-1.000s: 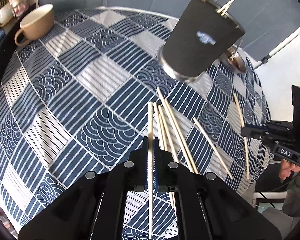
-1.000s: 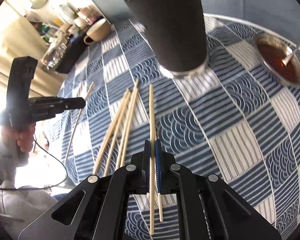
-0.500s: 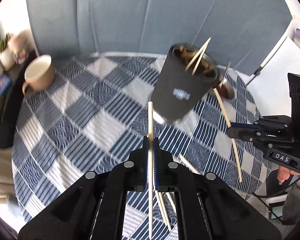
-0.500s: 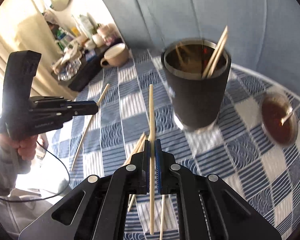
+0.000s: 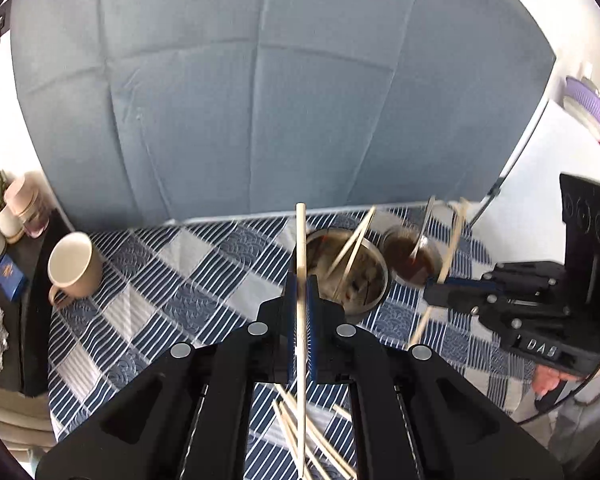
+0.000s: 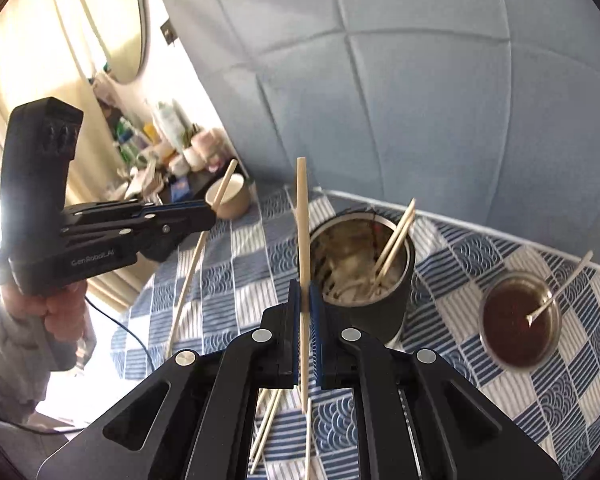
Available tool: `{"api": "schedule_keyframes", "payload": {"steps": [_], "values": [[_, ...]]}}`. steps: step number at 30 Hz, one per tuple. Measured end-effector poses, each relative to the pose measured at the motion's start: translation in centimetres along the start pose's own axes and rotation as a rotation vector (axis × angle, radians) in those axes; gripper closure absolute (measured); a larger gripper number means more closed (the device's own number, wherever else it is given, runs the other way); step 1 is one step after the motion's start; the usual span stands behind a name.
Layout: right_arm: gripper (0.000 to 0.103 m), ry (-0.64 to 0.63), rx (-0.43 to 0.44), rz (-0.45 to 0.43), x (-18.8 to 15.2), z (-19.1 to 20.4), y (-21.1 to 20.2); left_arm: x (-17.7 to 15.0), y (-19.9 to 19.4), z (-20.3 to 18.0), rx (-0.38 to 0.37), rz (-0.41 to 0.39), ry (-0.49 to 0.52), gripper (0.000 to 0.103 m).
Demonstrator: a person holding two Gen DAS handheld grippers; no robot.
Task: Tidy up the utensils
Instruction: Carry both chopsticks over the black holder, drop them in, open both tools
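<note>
My left gripper (image 5: 300, 280) is shut on a wooden chopstick (image 5: 301, 240) that stands up between its pads. My right gripper (image 6: 306, 288) is likewise shut on a chopstick (image 6: 303, 216). Both hover above and in front of the black steel-lined cup (image 5: 348, 276) (image 6: 364, 264), which holds two chopsticks (image 6: 394, 240) leaning on its rim. Each gripper shows in the other's view: the right gripper (image 5: 432, 294) with its stick (image 5: 452, 240), the left gripper (image 6: 208, 216) with its stick (image 6: 192, 264). Several loose chopsticks (image 5: 296, 432) (image 6: 268, 420) lie on the cloth below.
A blue and white patterned tablecloth (image 5: 172, 276) covers the table. A beige mug (image 5: 74, 270) stands at the left. A small bowl of dark sauce (image 6: 518, 320) with a spoon sits right of the cup. A grey padded backrest (image 5: 260, 100) rises behind; a cluttered side shelf (image 6: 168, 160) lies left.
Both grippers rose from the cloth with their chopsticks and tilted up. The cup, first seen from the side, now shows its open mouth from above.
</note>
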State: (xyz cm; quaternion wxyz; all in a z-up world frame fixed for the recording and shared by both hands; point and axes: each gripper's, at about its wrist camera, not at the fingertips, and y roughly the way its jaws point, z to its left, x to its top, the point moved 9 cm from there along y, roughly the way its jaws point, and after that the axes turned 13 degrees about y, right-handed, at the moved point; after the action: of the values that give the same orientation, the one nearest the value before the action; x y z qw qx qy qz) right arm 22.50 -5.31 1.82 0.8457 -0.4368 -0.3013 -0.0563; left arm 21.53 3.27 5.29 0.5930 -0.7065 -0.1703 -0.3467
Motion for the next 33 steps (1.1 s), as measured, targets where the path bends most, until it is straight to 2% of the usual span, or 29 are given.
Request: {"api": "schedule_keyframes", "payload": {"steps": [11, 19, 22, 25, 26, 28, 33], "values": [[0.098, -0.020, 0.025, -0.087, 6.4, -0.1, -1.1, 5.7, 0.6, -0.6, -0.031, -0.132, 0.007, 0.098], [0.098, -0.011, 0.020, -0.110, 9.7, -1.4, -1.0, 9.7, 2.6, 0.0, -0.047, -0.214, -0.017, 0.098], [0.098, 0.009, 0.017, -0.090, 9.7, -2.2, 0.1, 10.5, 3.7, 0.3, -0.065, -0.262, -0.042, 0.098], [0.098, 0.021, 0.004, -0.045, 8.9, -3.3, 1.7, 10.7, 4.6, 0.6, -0.016, -0.303, -0.033, 0.098], [0.098, 0.022, -0.005, -0.031, 8.6, -3.6, 2.2, 10.7, 5.0, 0.4, -0.021, -0.305, -0.029, 0.098], [0.098, 0.030, -0.016, -0.009, 8.0, -4.3, 3.1, 10.4, 5.9, 0.3, -0.050, -0.295, -0.042, 0.098], [0.098, 0.054, -0.012, 0.024, 6.7, -5.3, 4.5, 8.3, 9.0, 0.1, -0.028, -0.226, -0.024, 0.098]]}}
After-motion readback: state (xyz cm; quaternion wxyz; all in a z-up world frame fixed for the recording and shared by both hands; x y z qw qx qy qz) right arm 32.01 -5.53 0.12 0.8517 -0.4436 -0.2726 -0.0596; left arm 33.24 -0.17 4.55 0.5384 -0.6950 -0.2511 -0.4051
